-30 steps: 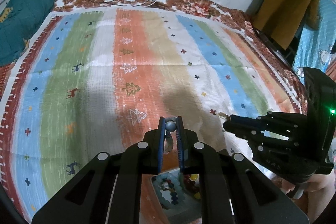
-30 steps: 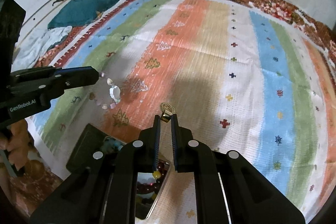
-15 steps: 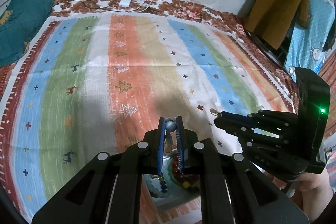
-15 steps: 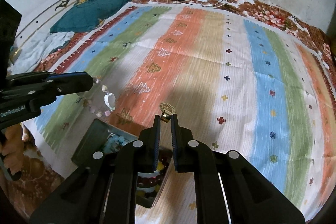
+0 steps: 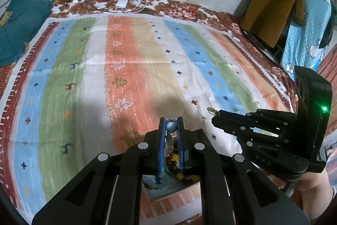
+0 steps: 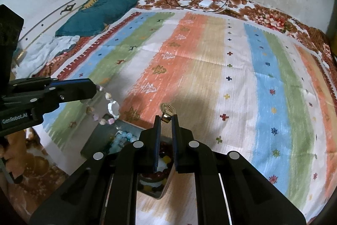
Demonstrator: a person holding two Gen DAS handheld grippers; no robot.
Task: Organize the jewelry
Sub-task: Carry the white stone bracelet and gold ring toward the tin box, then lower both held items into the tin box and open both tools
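The left gripper (image 5: pixel 171 127) is pinched on a beaded bracelet (image 6: pixel 108 108): its own camera shows only a grey-blue bead clamped at the tips, while the right wrist view shows the rest of the strand (pale shell-like and pink beads with a clear ring) dangling off those tips above the striped blanket (image 5: pixel 130 69). The right gripper (image 6: pixel 166 118) is pressed together on a gold ring-shaped pendant (image 6: pixel 167 109) by its small clasp; from the left camera that pendant is just a speck at the tip. Below both grippers lies a dark tray (image 6: pixel 94 140) of beaded jewelry, its turquoise and dark red beads partly hidden by the fingers.
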